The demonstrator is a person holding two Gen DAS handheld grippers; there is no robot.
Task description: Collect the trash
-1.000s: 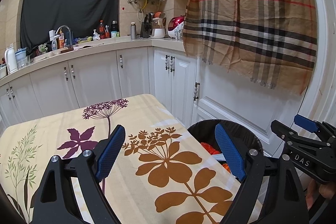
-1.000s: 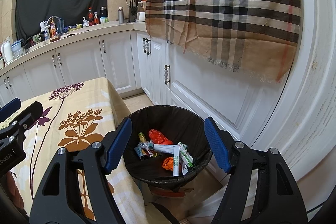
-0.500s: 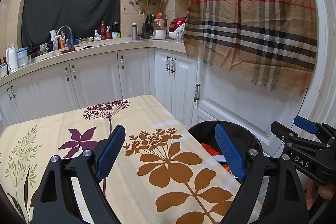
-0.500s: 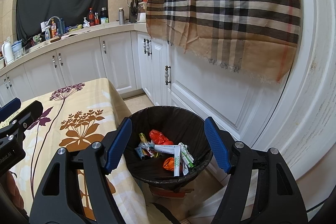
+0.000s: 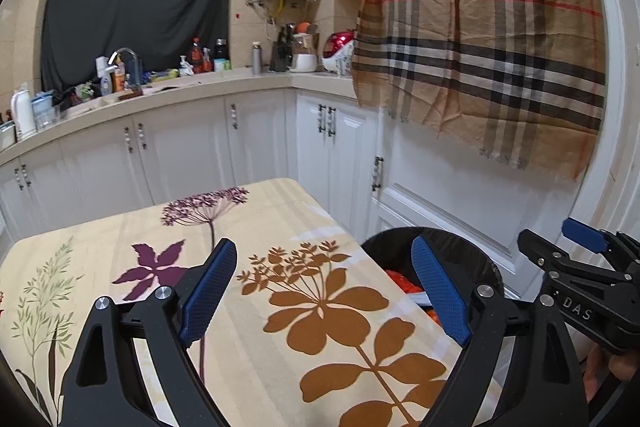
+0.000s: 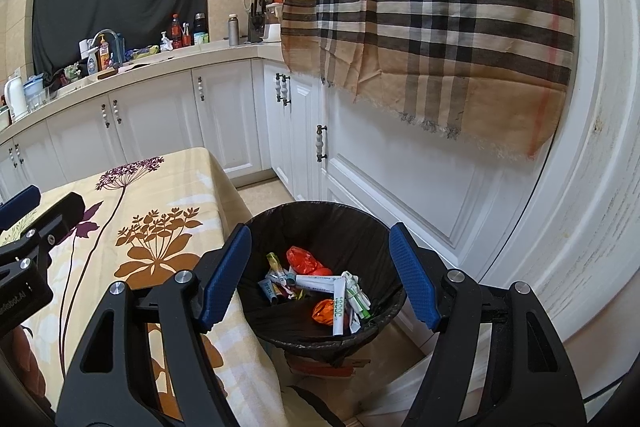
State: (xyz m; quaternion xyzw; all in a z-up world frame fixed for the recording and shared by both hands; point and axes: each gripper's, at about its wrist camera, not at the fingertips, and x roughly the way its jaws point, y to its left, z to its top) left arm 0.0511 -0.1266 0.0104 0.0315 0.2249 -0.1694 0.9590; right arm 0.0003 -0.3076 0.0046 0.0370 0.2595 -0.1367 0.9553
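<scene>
A round bin with a black liner (image 6: 320, 223) stands on the floor beside the table and holds several wrappers, tubes and orange-red scraps (image 6: 320, 287). My right gripper (image 6: 320, 267) hovers above its mouth, open, with nothing between its blue pads. My left gripper (image 5: 324, 287) hangs open and empty over the flowered tablecloth (image 5: 248, 327), near the table's right edge. In the left wrist view the bin (image 5: 476, 251) shows past the right pad, and the right gripper (image 5: 580, 267) enters from the right. The left gripper (image 6: 24, 235) appears at the left edge of the right wrist view.
White kitchen cabinets (image 5: 180, 147) run behind the table, their counter crowded with bottles and a tap (image 5: 128, 59). A plaid scarf (image 6: 440, 27) hangs over the white door on the right. A narrow strip of floor (image 6: 264, 191) lies between table, bin and cabinets.
</scene>
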